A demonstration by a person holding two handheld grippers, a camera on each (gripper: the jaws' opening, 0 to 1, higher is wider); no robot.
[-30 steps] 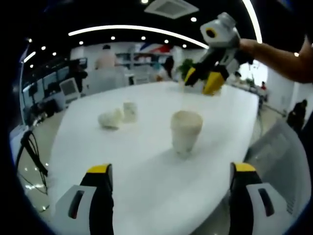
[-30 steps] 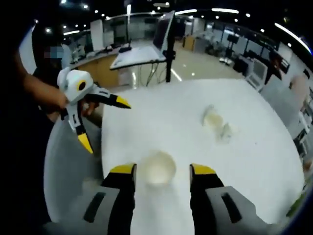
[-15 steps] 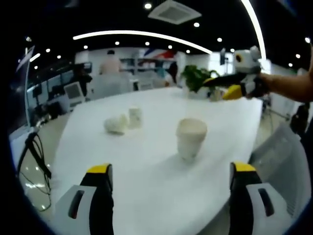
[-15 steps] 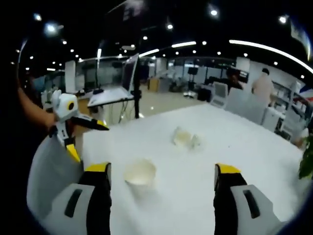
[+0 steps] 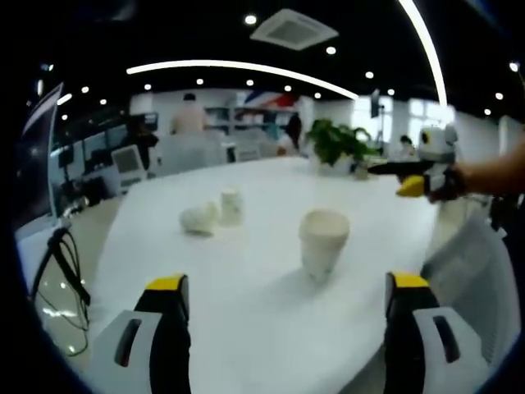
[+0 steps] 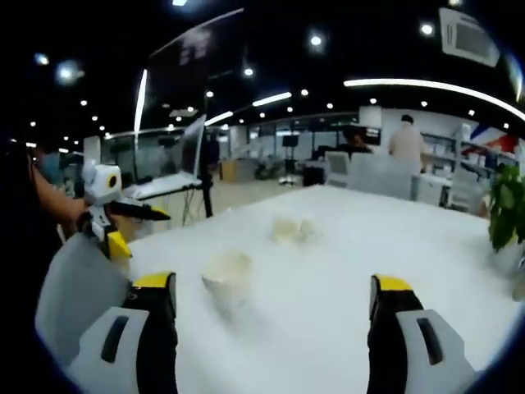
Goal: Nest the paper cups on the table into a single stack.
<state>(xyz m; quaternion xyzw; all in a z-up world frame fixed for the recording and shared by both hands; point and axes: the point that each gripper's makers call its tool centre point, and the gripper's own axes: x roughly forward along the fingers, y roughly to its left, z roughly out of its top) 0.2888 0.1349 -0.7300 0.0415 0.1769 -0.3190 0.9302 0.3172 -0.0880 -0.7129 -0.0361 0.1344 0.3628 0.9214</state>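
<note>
Bright ceiling lights, soft blur, fisheye warping

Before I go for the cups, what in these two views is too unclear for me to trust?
- Far pair of cups: small in the left gripper view; one seems tipped, one upright, contact unclear. In the right gripper view they blur together.
- Near cup: whether it is single or already nested, its rim hides the inside.
- Near cup in the right gripper view: washed out against the white table.

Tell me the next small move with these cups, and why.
Probably ease the left gripper forward around the near cup: it stands upright between the open jaws, apart from the two far cups, and neither gripper holds anything.
</note>
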